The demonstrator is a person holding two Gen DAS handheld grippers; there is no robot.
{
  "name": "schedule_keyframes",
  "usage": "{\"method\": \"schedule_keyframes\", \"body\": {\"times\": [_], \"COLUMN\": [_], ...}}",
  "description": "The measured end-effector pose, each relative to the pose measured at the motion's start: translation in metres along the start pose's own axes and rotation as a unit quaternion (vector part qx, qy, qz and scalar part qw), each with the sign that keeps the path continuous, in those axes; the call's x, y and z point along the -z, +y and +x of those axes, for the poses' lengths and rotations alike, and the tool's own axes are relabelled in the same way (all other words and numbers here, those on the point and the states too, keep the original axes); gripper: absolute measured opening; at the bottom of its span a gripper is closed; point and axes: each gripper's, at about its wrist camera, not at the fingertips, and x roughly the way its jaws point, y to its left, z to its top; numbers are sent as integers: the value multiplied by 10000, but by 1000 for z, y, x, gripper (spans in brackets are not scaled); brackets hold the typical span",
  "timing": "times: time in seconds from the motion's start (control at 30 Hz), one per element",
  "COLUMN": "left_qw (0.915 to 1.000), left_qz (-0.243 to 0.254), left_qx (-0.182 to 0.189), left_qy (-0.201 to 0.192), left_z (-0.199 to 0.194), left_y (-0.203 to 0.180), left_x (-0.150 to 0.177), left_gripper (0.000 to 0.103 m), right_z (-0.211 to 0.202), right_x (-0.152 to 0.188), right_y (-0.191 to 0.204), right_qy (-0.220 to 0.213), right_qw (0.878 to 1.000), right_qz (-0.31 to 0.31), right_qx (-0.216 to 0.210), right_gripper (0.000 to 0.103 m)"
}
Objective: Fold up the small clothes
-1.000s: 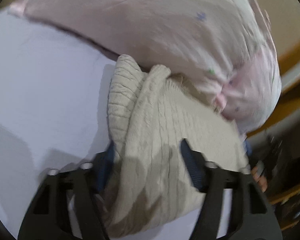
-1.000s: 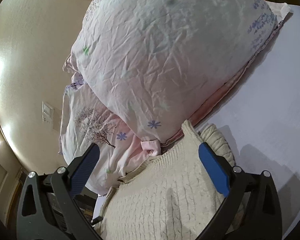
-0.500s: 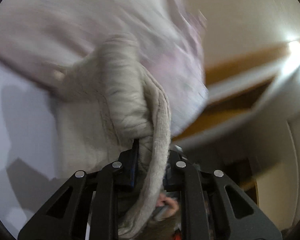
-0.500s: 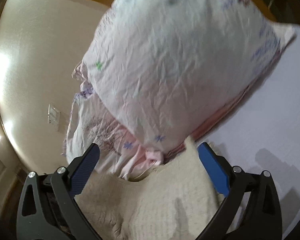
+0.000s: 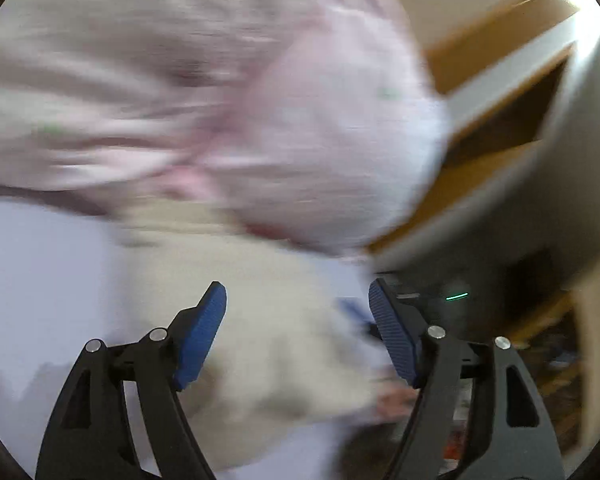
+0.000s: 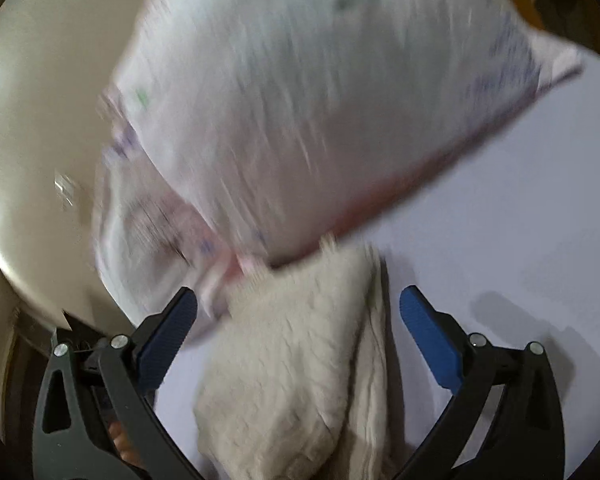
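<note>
both the left gripper [image 5: 298, 336] and the right gripper [image 6: 298, 340] are spread wide, holding nothing, over the folded cream sweater [image 6: 296, 364] lying on the white sheet [image 6: 520, 200] against a pink pillow [image 6: 320, 92].

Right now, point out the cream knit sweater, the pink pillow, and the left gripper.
cream knit sweater [image 6: 292, 344]: right wrist view, on the folded top layer.
pink pillow [image 6: 320, 100]: right wrist view, on its broad face.
left gripper [image 5: 298, 336]: left wrist view, midway between the open blue fingertips.
</note>
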Motion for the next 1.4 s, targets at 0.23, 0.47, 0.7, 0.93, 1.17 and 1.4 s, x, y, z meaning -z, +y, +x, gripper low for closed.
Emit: {"method": "schedule_keyframes", "body": {"times": [0.23,0.47,0.7,0.93,1.17,1.4], "left_qw": [9929,9950,9955,9810,9702,9708], "left_qz": [-536,-316,278,631,1439,1806], "left_qx": [-688,-498,-415,-1779,-1799,-1554], "left_qy": [807,812,807,443,-751,-290], "left_z": [30,72,12,-56,-103,-58], "left_y": [50,24,26,63,16,4], "left_x": [27,25,22,30,61,79], "left_gripper": [75,79,42,54,63,64], "right_z": [46,62,77,115,65,79], "right_x": [19,32,51,92,87,91], "right_y": [-5,-4,28,91,107,106], "right_qy": [1006,1235,1613,2028,1546,1604], "right_qw": [9930,9921,9797,9712,9697,9687], "right_qz": [7,81,54,-1220,-1750,-1877], "right_qx": [627,193,-1193,-275,-717,-254], "right_gripper": [101,50,38,56,56,10]}}
